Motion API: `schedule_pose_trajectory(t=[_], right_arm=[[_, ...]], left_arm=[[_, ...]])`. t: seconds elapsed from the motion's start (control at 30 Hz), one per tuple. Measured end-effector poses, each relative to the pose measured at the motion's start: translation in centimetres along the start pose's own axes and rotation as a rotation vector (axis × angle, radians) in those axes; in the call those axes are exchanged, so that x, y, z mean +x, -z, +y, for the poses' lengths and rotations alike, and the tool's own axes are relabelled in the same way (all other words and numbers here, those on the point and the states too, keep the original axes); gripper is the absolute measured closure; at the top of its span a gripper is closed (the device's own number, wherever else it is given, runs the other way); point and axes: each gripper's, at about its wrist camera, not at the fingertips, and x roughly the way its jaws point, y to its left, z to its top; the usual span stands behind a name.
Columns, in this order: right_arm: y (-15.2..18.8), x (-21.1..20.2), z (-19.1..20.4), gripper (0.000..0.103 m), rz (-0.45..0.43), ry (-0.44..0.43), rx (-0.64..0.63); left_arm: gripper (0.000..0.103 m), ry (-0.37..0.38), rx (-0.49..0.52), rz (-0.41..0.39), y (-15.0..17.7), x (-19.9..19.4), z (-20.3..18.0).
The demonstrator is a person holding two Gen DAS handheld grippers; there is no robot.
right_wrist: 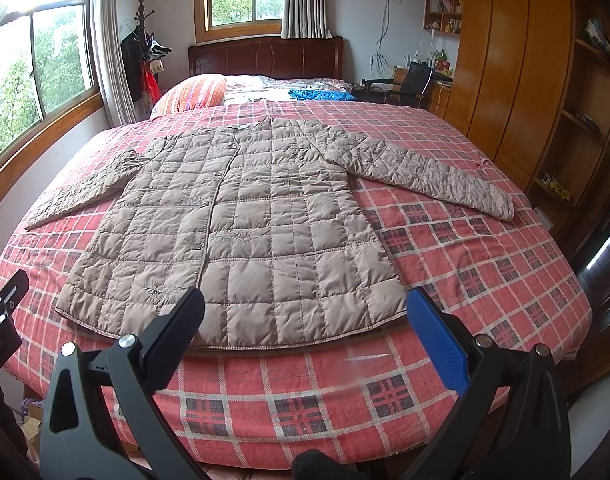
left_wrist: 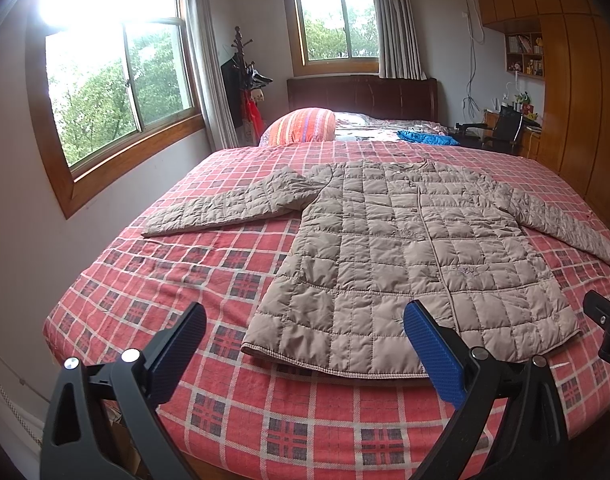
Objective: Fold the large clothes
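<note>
A beige quilted jacket (left_wrist: 405, 256) (right_wrist: 241, 224) lies flat and face up on the bed, both sleeves spread out sideways, its hem toward me. My left gripper (left_wrist: 305, 332) hovers open above the foot of the bed, just short of the hem's left half, nothing between its fingers. My right gripper (right_wrist: 305, 324) is open too, held over the hem's right half and holding nothing. The right gripper's body shows at the right edge of the left wrist view, and the left one's at the left edge of the right wrist view.
The bed has a red plaid cover (left_wrist: 165, 264) (right_wrist: 485, 248). A striped pillow (left_wrist: 301, 124) and a blue cloth (left_wrist: 427, 137) lie near the headboard. Windows line the left wall, a coat rack (right_wrist: 143, 52) stands in the corner, and wooden wardrobes (right_wrist: 517, 60) with a desk flank the right.
</note>
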Motion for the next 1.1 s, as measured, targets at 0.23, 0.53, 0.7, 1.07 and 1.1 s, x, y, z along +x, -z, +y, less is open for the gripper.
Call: schedule_pose_trajectory(t=[0.23,0.53,0.7,1.07,1.1], right_arm=[[0.0,-0.1,0.2,0.003,0.000,0.000,0.000],[0.0,0.0,0.5,0.003,-0.001,-0.002,0.000],[0.0,0.0,0.4,0.003,-0.001,-0.002,0.001],[0.2,1.9,0.0,0.003,0.065,-0.110,0.043],[0.1,2.3,-0.6,0.003,0.073,-0.115,0.062]], left_arm=[[0.004,0.000,0.000,0.001,0.0,0.1,-0.1],[0.004,-0.001,0.000,0.001,0.0,0.1,-0.3],[0.004,0.001,0.001,0.004,0.0,0.1,0.2],[0.004,0.121,-0.015,0.045,0.4,1.4,0.0],[0.004,0.127,-0.015,0.056,0.1,1.7,-0.2]])
